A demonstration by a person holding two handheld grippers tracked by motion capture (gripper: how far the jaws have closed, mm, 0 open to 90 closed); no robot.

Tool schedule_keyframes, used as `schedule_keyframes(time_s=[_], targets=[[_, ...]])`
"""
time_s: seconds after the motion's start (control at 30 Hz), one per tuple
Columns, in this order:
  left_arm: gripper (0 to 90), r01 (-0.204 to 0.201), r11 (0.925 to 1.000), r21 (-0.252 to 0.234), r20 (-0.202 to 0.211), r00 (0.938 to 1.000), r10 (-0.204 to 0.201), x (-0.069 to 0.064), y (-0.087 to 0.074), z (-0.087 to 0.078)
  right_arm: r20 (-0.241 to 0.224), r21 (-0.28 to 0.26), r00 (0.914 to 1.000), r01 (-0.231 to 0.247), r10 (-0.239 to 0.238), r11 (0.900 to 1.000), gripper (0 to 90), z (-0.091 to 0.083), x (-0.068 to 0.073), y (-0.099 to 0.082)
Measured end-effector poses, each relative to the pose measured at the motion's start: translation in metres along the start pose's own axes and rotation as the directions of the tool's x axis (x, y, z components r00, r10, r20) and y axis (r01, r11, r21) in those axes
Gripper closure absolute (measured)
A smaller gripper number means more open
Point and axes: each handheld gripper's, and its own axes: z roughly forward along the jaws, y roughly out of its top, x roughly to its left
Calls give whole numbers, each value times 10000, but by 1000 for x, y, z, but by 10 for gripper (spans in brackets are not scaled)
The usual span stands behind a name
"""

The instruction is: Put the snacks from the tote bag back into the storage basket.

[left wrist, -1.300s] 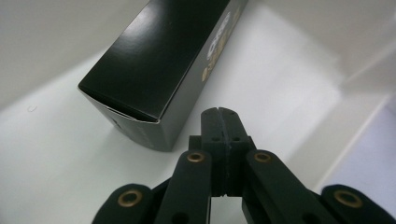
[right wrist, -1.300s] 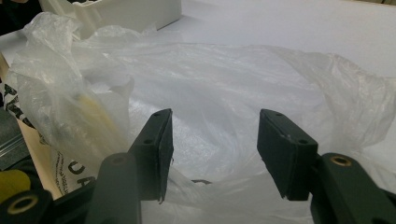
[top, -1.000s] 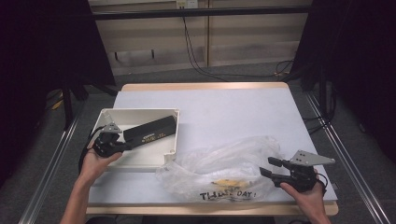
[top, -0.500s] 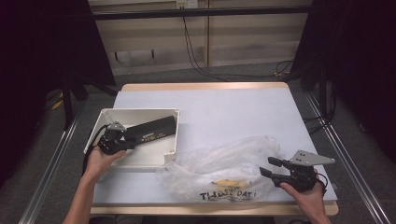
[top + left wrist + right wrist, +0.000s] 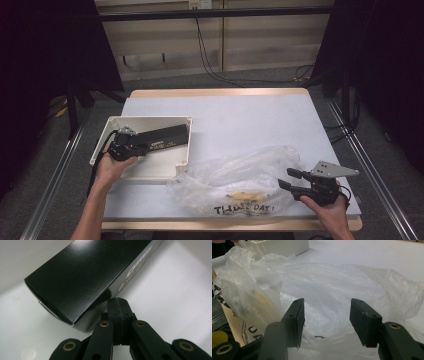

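On the surface [image 5: 235, 120], a white tray [image 5: 110, 130] sits at the left with a long black box [image 5: 167, 137] lying inside it. The left tool [image 5: 131, 148] rests in the tray at the near end of the box. In the left gripper view its jaws are pressed together with nothing between them, their tip [image 5: 119, 305] just beside the box [image 5: 85, 277], at its lower side; whether they touch it I cannot tell.

A crumpled clear plastic bag [image 5: 240, 175] with black lettering lies at the near edge of the surface, its left end touching the tray's corner. Something yellow shows through it.

The right tool [image 5: 291, 179] is at the bag's right end, pointing left. In the right gripper view its jaws stand apart, with a fold of the bag [image 5: 327, 290] bulging up between them, and the pads [image 5: 300, 320] are not pressing on it. The tray's wall [image 5: 284, 246] shows beyond the bag there.
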Motion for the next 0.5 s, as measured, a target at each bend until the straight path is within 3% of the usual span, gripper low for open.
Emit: schedule_keyframes(time_s=[0.23,0.27,0.33,0.37,0.4,0.5], targets=[[900,121,9999,-29,-41,9999,-121,2,5,2,28,1,10000,-17,17,10000,456,0,0,0],[900,312,9993,-196,-134,9994,-315,1,6,3,-12,13,10000,-4,4,10000,456,0,0,0],[900,238,9997,-91,-142,9996,-240,4,7,3,-24,-7,10000,12,-12,10000,456,0,0,0],[900,436,9989,-190,-120,9990,-439,3,7,4,-17,16,10000,-4,4,10000,456,0,0,0],[900,319,9995,-59,-183,9993,-320,5,8,4,-3,2,10000,-10,10,10000,456,0,0,0],[900,552,9983,-202,-345,9978,-559,5,8,7,8,-8,10000,-25,25,10000,456,0,0,0]])
